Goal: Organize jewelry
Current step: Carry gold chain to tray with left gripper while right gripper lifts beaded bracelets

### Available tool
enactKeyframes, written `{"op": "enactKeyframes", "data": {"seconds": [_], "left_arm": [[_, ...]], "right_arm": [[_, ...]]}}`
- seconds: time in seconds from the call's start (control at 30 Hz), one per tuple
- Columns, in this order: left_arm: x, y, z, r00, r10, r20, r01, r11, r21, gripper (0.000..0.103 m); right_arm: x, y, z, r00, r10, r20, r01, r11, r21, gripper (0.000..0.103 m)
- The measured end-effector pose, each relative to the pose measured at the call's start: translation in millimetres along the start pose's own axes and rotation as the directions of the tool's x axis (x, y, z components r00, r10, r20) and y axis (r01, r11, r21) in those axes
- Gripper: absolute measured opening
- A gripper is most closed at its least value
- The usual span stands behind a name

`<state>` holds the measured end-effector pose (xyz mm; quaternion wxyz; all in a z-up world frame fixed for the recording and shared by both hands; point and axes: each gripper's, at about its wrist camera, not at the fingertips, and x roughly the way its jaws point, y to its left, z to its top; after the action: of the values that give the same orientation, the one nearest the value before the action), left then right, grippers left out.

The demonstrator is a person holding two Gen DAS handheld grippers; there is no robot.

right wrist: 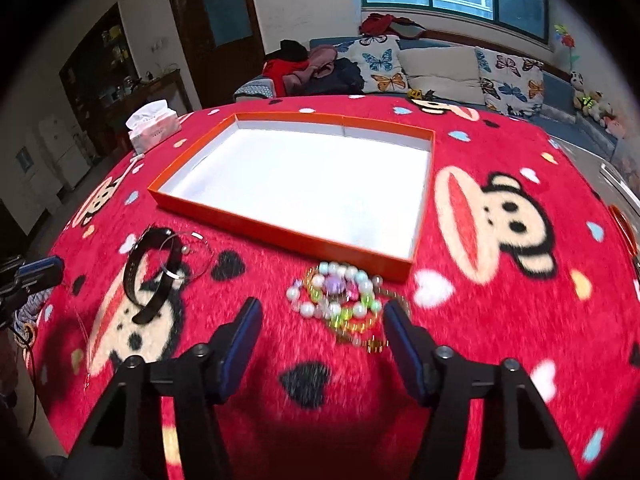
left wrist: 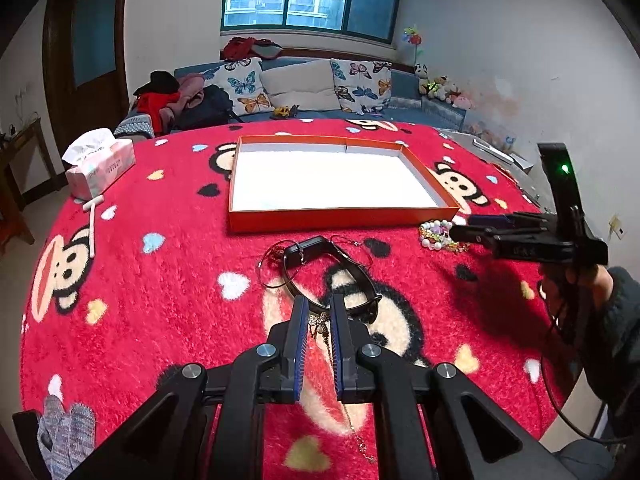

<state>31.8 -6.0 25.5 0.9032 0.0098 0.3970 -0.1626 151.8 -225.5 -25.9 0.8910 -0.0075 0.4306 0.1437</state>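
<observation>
The gold chain (left wrist: pixel 320 326) runs down behind the left gripper (left wrist: pixel 319 322), so part of it is hidden. Beside the orange tray (right wrist: pixel 280 229), the bead bracelets (right wrist: pixel 340 300) are smeared, their count unclear. A sleeve (left wrist: pixel 618 320) is cut off.

Both wrist views look down, sharing the orange tray (left wrist: pixel 340 218).

tissue pack (left wrist: pixel 100 168), butterfly cushions (left wrist: pixel 362 85), knit gloves (left wrist: pixel 66 432)
</observation>
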Motion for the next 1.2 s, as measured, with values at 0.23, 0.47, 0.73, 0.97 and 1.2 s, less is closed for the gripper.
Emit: {"op": "enactKeyframes", "data": {"seconds": [0.23, 0.47, 0.73, 0.97, 1.2], "left_arm": [[6, 4, 1, 1.000, -0.006, -0.010, 0.006, 1.000, -0.005, 0.011], [10, 3, 4, 1.000, -0.009, -0.014, 0.009, 1.000, 0.000, 0.011], [7, 5, 11, 1.000, -0.002, -0.005, 0.002, 1.000, 0.001, 0.011], [-13, 4, 29, 0.999, -0.003, 0.051, 0.002, 1.000, 0.028, 0.011], [-40, 5, 72, 0.991, -0.005, 0.134, -0.002, 0.998, 0.056, 0.011]], "right_arm": [[10, -12, 6, 1.000, -0.001, -0.016, 0.001, 0.999, 0.035, 0.035], [22, -19, 6, 0.999, -0.033, -0.034, 0.034, 0.998, 0.043, 0.030], [14, -19, 5, 1.000, -0.006, -0.016, 0.007, 0.998, 0.059, 0.012], [-18, -7, 15, 0.998, 0.025, 0.058, -0.026, 0.999, 0.022, 0.012], [-41, 1, 38, 0.992, 0.036, 0.119, -0.034, 0.999, -0.017, 0.012]]}}
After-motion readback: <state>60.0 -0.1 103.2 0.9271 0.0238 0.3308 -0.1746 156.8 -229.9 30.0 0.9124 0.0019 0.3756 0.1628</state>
